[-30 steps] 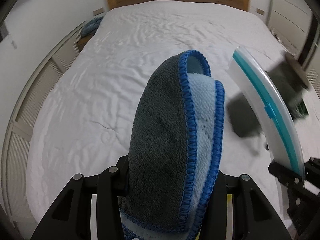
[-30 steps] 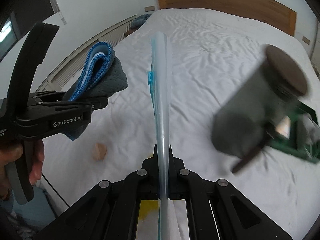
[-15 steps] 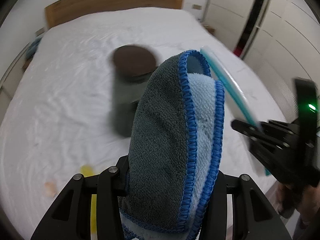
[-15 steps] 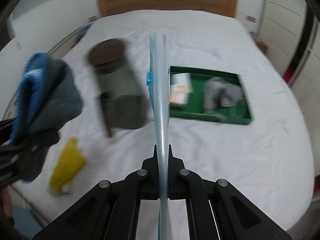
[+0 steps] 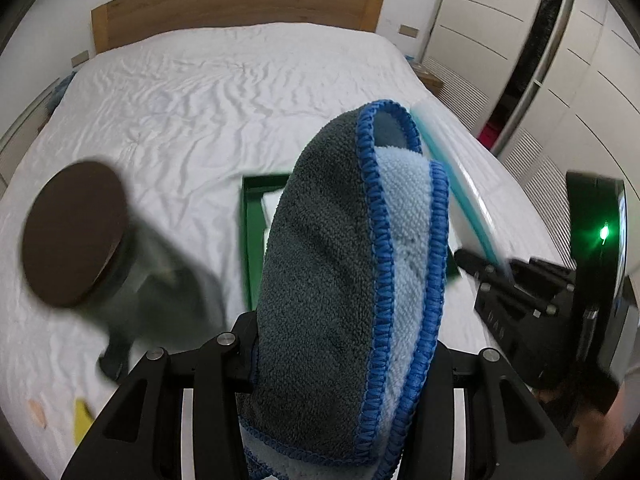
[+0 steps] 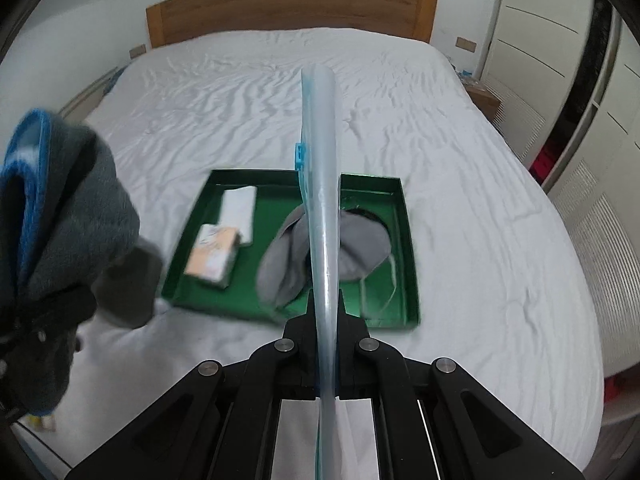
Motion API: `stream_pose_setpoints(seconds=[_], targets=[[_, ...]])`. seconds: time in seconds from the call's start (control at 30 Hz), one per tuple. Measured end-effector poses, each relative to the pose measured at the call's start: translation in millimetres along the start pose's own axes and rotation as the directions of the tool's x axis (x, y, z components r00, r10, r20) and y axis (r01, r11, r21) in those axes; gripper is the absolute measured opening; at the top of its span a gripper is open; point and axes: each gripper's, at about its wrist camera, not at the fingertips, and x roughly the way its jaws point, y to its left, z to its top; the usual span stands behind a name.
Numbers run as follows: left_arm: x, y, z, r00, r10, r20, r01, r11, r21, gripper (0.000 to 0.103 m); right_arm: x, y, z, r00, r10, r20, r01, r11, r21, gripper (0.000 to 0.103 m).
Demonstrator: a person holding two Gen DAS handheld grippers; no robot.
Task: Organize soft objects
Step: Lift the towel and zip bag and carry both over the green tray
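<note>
Left hand-held gripper (image 5: 344, 364) clamps fleecy towel (image 5: 348, 260) (blue-hemmed).

The folded towel (image 5: 352, 280) hides most of the green tray (image 5: 250, 240); the jar (image 5: 80, 236) is blurred.

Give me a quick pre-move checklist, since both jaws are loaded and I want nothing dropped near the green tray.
1. Left gripper jaws clamped on the folded grey and blue towel: ok.
2. Right gripper jaws shut on the clear zip bag, held edge-up: ok.
3. Green tray in sight on the bed: ok.
4. Free room in the tray: not ok on the right, where a grey garment lies; tissue packs sit on the left; bare floor lies between.
5. Bag mouth open to take the towel: cannot tell.
6. Dark-lidded jar clear of the towel's path: cannot tell, it is blurred.
</note>
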Motion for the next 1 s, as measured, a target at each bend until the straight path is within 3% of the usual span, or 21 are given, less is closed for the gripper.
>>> stream_pose_setpoints(seconds=[0.23, 0.37, 0.6, 1.0], targets=[[62.9, -2.4, 25.1, 0.998, 0.058, -0.002, -0.058, 0.998, -0.039, 0.039, 81.7, -6.1, 26.5, 1.000, -0.005, -0.030, 0.004, 1.000, -0.014, 0.003], [99.3, -10.6, 34.8, 0.992, 0.118, -0.036, -0.120, 0.992, -0.039, 0.039, 117.6, -7.7, 39.6, 0.998, 0.048, -0.043, -0.047, 0.999, 0.024, 0.003], [135.7, -11.5, 38.2, 0.985, 0.153, -0.084, -0.158, 0.986, -0.051, 0.039, 147.2, -13.2, 52.1, 0.991, 0.128, -0.047, -0.124, 0.990, 0.072, 0.003], [168.1, -2.2, 33.4, 0.975, 0.170, -0.146, -0.182, 0.981, -0.073, 0.039, 190.3, -1.6, 46.5, 0.981, 0.139, -0.136, -0.137, 0.990, 0.023, 0.004]])
